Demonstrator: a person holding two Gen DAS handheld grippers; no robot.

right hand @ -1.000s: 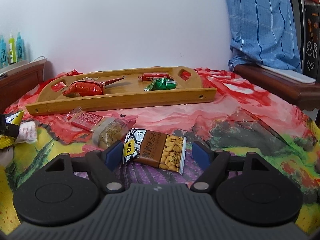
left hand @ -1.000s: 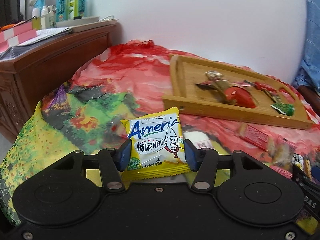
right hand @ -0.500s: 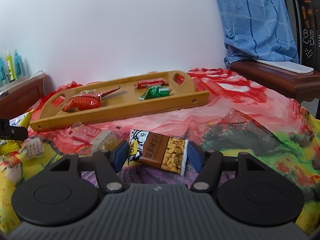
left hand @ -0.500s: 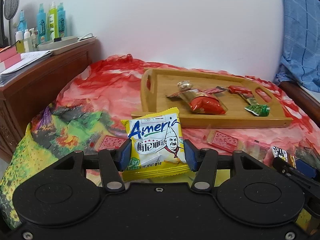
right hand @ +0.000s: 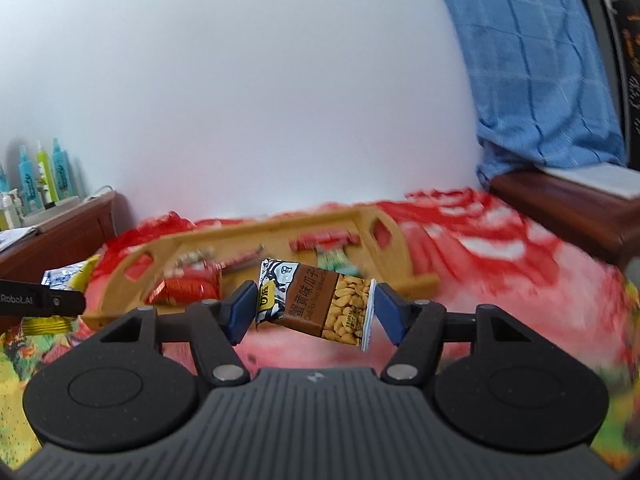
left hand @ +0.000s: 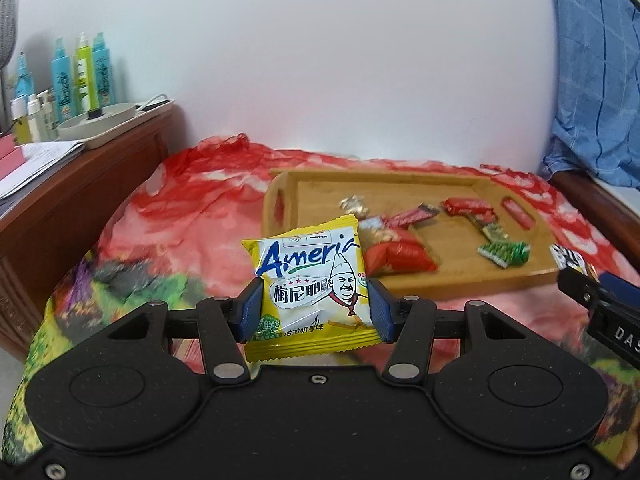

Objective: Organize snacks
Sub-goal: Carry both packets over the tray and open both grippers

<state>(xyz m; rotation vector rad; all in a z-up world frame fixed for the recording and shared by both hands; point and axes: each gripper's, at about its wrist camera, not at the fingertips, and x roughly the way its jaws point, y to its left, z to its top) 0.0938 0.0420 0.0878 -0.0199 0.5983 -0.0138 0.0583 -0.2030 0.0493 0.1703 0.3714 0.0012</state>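
My left gripper point(left hand: 314, 308) is shut on a yellow Ameria snack packet point(left hand: 310, 292) and holds it in the air before the wooden tray point(left hand: 420, 280). My right gripper point(right hand: 316, 312) is shut on a brown peanut snack packet point(right hand: 320, 304), lifted and tilted in front of the tray point(right hand: 132, 256). The tray holds a red packet point(left hand: 400, 256), a green packet point(left hand: 504, 252) and red bars point(left hand: 468, 206). The right gripper's tip shows at the right edge of the left wrist view point(left hand: 600, 300). The left gripper's tip shows at the left edge of the right wrist view point(right hand: 40, 302).
A colourful cloth point(left hand: 192, 208) covers the surface under the tray. A brown wooden cabinet point(left hand: 72, 200) with bottles point(left hand: 84, 68) and papers stands on the left. A blue checked cloth point(right hand: 540, 80) hangs over wooden furniture point(right hand: 560, 208) on the right.
Both grippers have risen and moved towards the tray with their packets. The right gripper closed on the peanut packet and lifted it off the cloth.
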